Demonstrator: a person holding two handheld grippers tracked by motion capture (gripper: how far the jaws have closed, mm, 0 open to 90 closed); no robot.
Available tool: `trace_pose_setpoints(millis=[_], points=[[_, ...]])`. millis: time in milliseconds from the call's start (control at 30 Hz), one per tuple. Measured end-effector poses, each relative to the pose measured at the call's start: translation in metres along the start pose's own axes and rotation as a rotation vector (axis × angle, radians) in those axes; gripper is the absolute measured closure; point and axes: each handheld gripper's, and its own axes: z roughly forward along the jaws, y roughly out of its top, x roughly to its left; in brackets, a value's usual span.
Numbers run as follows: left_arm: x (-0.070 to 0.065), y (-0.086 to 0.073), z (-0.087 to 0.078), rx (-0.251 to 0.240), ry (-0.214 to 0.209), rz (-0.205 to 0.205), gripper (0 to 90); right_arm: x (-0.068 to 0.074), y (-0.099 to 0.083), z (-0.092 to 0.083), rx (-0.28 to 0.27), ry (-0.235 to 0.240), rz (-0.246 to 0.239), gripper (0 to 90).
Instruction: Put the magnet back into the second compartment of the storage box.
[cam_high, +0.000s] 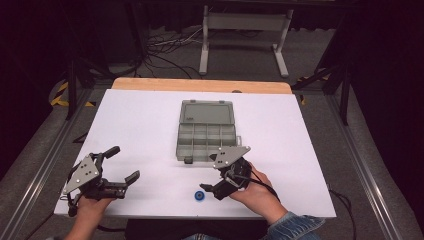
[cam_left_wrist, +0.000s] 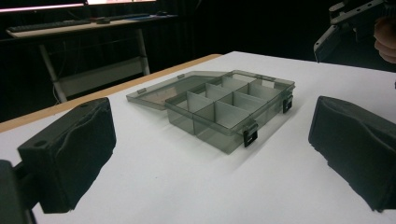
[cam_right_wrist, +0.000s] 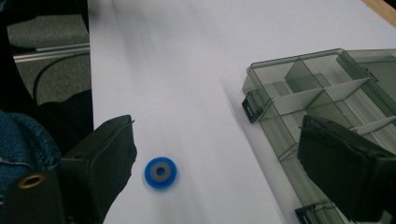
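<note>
Counter (cam_high: 150, 130) white and mostly bare, with a small blue ring (cam_high: 200, 195) lying flat near its front edge. The right hand-held gripper (cam_high: 209, 189) hangs over that spot, pointing toward the ring, its jaws spread apart with nothing between them. In the right gripper view the ring (cam_right_wrist: 161, 173) sits on the white surface just beside the left-hand jaw, inside the gap between the two jaws but much closer to that one, and the pictures do not settle whether jaw and ring touch (the ring has a grey centre and a blue outer band). The other jaw in that view stands in front of the near corner of a grey see-through box (cam_right_wrist: 322, 93). The box (cam_high: 206, 131) lies in the middle of the counter with its lid folded back flat, its divided compartments open to view, just beyond the right hand-held gripper. The left hand-held gripper (cam_high: 125, 165) rests at the front left of the counter, well apart from the ring and the box, its jaws wide and holding nothing; in the left gripper view the box (cam_left_wrist: 224, 109) is framed between them, farther off.
</note>
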Motion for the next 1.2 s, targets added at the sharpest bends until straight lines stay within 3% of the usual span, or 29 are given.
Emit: trace_pose_setpoints(millis=[333,500,867,1200], points=[[0.001,0.0,0.0,0.01,-0.008,-0.008,1.7,0.001,0.008,0.015,0.164,0.088,0.016,15.9],[0.001,0.0,0.001,0.009,-0.01,-0.004,1.7,0.003,0.009,0.022,0.227,0.097,-0.004,16.9],[0.0,0.0,0.003,0.022,-0.018,0.001,1.7,0.007,0.009,0.033,0.293,0.139,0.006,18.0],[0.001,0.0,0.003,0.016,-0.017,0.0,1.7,0.016,0.003,0.052,0.328,0.173,-0.015,20.4]])
